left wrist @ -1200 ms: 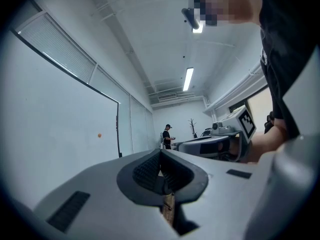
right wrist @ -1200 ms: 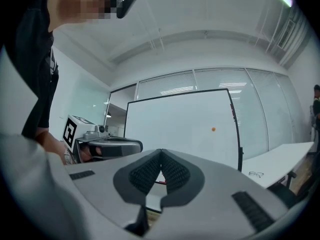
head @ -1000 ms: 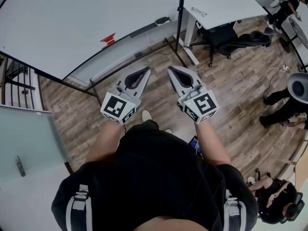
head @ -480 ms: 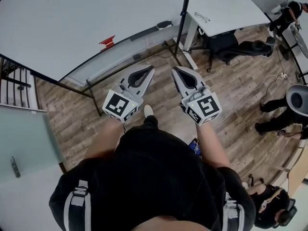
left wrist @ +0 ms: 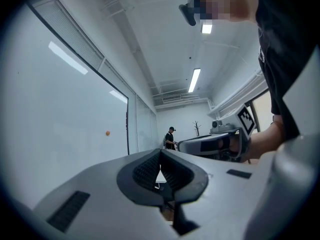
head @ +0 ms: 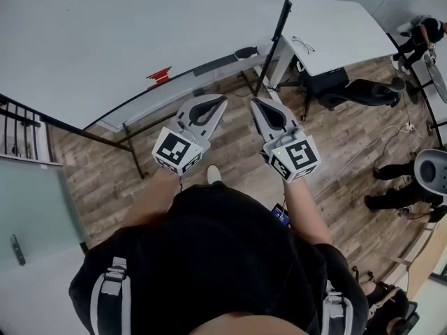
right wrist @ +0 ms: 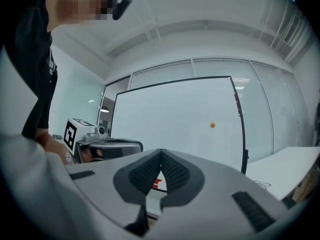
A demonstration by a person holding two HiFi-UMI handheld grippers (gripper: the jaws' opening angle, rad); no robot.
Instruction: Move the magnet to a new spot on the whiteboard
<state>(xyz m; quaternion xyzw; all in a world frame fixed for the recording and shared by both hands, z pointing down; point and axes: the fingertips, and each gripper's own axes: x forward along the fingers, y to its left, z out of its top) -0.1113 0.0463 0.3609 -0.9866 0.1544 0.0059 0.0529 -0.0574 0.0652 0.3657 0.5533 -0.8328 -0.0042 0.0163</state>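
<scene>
Approach step. The left gripper [head: 215, 102] and right gripper [head: 260, 105] are pointing toward the whiteboard [head: 105, 33], each with jaws together, tips meeting on nothing. The magnet [right wrist: 212, 125], a small orange dot, is sitting high on the board, well apart from both. The next move is likely calling for raising one gripper, parting its jaws and closing them on the magnet.

Magnet [right wrist: 212, 125]: tiny orange dot, shape indistinct.

A small, round, orange magnet [right wrist: 212, 125] is seen stuck on the white face of the whiteboard [right wrist: 165, 114], near its right edge and about halfway up. The large whiteboard is framed in black and held upright on a stand.
</scene>
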